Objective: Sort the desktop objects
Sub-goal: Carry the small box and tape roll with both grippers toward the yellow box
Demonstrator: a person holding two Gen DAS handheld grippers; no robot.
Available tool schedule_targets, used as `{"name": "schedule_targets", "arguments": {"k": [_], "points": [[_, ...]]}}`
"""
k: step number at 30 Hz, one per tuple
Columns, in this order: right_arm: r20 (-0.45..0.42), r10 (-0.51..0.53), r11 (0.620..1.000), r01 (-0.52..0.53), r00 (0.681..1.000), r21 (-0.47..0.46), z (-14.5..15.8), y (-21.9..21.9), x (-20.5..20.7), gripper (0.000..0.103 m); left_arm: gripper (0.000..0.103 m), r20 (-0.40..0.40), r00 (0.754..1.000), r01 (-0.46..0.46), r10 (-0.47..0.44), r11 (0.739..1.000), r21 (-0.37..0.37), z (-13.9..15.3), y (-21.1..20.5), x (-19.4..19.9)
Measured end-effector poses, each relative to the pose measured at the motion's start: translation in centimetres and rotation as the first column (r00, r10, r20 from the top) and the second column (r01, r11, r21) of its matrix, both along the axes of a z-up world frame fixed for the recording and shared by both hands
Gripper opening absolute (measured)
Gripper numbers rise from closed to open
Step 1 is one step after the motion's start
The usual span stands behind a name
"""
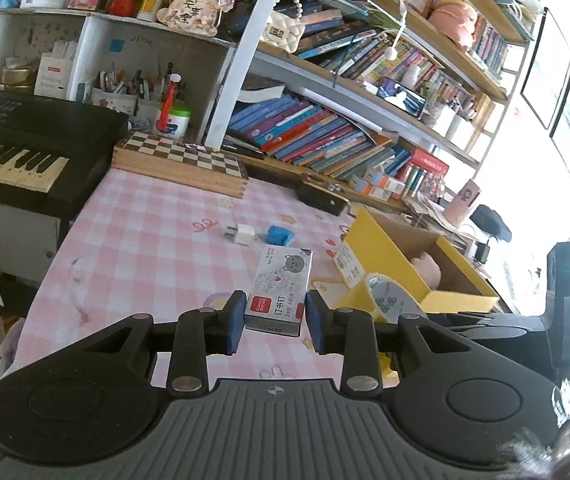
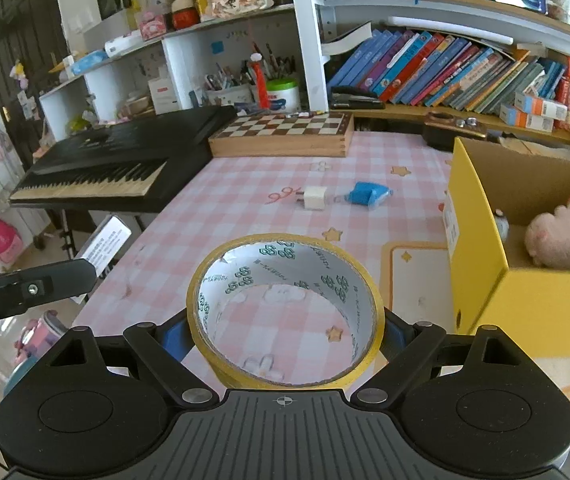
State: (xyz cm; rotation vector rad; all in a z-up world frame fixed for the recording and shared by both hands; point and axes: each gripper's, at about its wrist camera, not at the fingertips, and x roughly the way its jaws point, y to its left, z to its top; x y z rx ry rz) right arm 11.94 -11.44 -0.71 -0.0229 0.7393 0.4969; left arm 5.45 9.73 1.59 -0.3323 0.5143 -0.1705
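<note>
Staple box (image 1: 279, 292): clamped in left hand-held gripper (image 1: 273, 322), lifted clear of worktop (image 1: 145, 232). Tape roll (image 2: 285, 308): gripped across its width by right hand-held gripper (image 2: 285, 334), for carrying to yellow box (image 2: 525, 300) beside it.

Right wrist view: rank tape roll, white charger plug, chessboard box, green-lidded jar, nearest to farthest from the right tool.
1. Tape roll, held between the right tool's pads.
2. White charger plug, mid-table, straight ahead.
3. Chessboard box, at the table's far edge beside the keyboard.
4. Green-lidded jar, in the shelf cubby behind the chessboard box.
</note>
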Motion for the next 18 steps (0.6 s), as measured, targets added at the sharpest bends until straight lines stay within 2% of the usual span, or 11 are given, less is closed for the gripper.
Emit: {"name": "schedule_targets", "arguments": {"k": [10, 18], "points": [[-0.025, -0.058, 0.998, 0.059, 0.998, 0.019, -0.4, -1.2, -5.0, 0.090, 0.030, -0.014, 0.998, 0.067, -0.067, 0.998, -0.012, -0.3, -0.4, -3.6], [-0.063, -0.144, 0.989, 0.146, 0.988, 0.022, -1.0, -3.1, -7.9, 0.090, 0.030, -0.039, 0.985, 0.166, -0.167, 0.986, -0.032, -1.0, -1.8, -4.8]]}}
